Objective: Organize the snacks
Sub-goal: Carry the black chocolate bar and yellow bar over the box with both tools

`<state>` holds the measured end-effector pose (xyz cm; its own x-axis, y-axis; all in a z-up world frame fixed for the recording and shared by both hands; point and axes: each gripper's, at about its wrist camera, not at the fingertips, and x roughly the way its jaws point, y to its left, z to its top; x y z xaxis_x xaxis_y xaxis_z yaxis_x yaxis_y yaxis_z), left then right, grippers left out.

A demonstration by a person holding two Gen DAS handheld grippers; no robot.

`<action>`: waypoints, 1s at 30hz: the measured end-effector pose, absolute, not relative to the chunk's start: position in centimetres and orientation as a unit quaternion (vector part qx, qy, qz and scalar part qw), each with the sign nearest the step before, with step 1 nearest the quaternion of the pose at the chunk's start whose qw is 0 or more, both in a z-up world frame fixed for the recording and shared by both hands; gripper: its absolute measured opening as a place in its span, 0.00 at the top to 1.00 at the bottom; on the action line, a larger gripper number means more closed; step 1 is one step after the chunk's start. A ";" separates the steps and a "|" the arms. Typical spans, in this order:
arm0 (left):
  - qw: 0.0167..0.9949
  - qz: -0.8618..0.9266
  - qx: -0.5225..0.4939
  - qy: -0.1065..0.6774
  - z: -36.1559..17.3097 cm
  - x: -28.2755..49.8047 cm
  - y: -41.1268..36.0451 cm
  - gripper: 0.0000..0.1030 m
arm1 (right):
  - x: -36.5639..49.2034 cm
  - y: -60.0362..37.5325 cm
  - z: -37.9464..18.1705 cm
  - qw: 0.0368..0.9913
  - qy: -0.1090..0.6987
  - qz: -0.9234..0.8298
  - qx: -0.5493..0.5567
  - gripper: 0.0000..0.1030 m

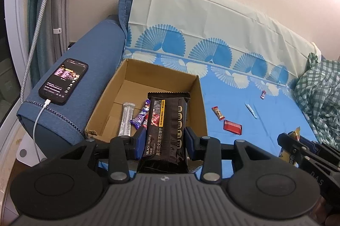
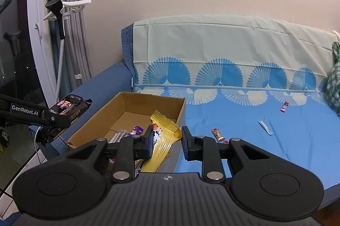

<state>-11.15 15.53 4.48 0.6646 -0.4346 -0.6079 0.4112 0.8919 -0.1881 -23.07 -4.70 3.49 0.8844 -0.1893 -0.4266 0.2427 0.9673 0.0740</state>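
My left gripper [image 1: 163, 144] clamped the light, crushable cracker pack [image 1: 166, 130] mid-body above the box [image 1: 148, 85]; my right gripper [image 2: 166, 144] pinched a slippery yellow wrapper [image 2: 163, 136] near it.

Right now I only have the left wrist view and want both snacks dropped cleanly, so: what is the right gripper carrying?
Observer: The right gripper is shut on a yellow packet with a cartoon cow printed on it.
Operator: Is it over the box yet?
Observer: The packet's far end reaches over the cardboard box from its near right corner.
Operator: Anything on your side about my left gripper?
Observer: The left gripper shows side-on with "GenRobot.AI" on its arm, holding the black cracker pack in front of the phone.
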 end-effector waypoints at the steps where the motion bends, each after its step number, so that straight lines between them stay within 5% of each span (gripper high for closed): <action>1: 0.912 -0.232 -0.019 0.337 4.5 -11.1 15.6 0.58 | -23.0 -4.6 3.5 0.969 0.213 -0.111 0.062 0.74; 30: 0.910 -0.226 -0.022 0.347 4.0 -10.7 15.4 0.58 | -21.9 -4.2 3.1 0.965 0.229 -0.111 0.059 0.74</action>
